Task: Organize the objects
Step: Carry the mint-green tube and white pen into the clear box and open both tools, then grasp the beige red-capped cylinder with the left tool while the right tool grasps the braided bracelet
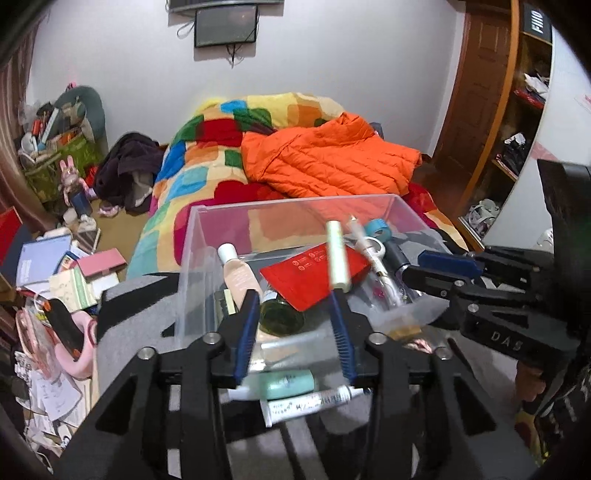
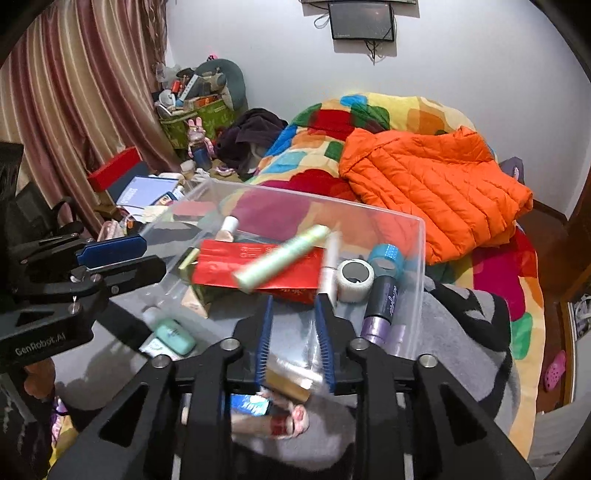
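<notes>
Evenly lit by soft indoor light, bright on the white wall [image 1: 332, 74]. Faint shadows only, under the wall screen [image 2: 362, 20]. Heavy fisheye bending at the edges, dark vignette in every corner. Motion blur on the pale green tube [image 2: 282, 256] over the clear bin [image 1: 192, 258]. Soft glare on the bin's walls. Close foreground slightly out of focus.

storage bin [image 2: 417, 258]: clear, glossy plastic
red packet [image 2: 258, 269]: shiny foil-like paper
grey blanket [image 2: 461, 332]: soft matt fleece
orange jacket [image 2: 436, 184]: quilted cloth, slight sheen
pale green tube [image 2: 280, 256]: smooth plastic
hand-held gripper pads [image 1: 245, 332]: ribbed blue
</notes>
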`<state>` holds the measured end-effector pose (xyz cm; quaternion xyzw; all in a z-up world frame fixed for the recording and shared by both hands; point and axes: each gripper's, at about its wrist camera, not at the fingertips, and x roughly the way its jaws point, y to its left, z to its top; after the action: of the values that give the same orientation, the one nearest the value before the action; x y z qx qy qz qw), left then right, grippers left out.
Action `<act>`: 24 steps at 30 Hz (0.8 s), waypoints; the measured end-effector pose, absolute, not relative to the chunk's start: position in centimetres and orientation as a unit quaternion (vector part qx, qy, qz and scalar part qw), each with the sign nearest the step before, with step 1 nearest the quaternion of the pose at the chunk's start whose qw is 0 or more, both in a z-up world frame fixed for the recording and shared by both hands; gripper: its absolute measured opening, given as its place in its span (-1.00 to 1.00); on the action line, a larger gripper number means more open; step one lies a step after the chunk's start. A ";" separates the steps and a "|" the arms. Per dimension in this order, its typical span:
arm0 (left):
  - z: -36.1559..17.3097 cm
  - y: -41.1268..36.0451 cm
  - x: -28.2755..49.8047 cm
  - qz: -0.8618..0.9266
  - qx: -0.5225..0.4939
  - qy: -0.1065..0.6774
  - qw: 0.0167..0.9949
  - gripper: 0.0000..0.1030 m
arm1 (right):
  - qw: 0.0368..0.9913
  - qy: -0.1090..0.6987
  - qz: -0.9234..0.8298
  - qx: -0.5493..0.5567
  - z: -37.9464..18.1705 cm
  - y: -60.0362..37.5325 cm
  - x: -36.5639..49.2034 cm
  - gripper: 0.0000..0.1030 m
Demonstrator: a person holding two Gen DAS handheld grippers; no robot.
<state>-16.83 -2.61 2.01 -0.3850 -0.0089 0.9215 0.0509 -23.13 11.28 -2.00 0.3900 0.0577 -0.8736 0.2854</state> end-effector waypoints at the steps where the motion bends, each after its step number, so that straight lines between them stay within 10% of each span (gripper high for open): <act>1: 2.2 -2.5 -16.4 0.924 -0.380 -0.006 0.050 0.03 | 0.288 0.054 -0.874 0.387 -1.7 11.5 -22.8 -0.44; 24: -3.7 3.1 -12.5 0.888 -0.434 0.034 0.147 0.28 | 0.268 0.046 -0.862 0.428 -6.4 16.5 -17.8 -0.10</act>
<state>-12.52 3.14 -3.73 -0.4339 0.0343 0.8882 0.1468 -17.81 16.50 -6.42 0.4282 0.0464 -0.8618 0.2678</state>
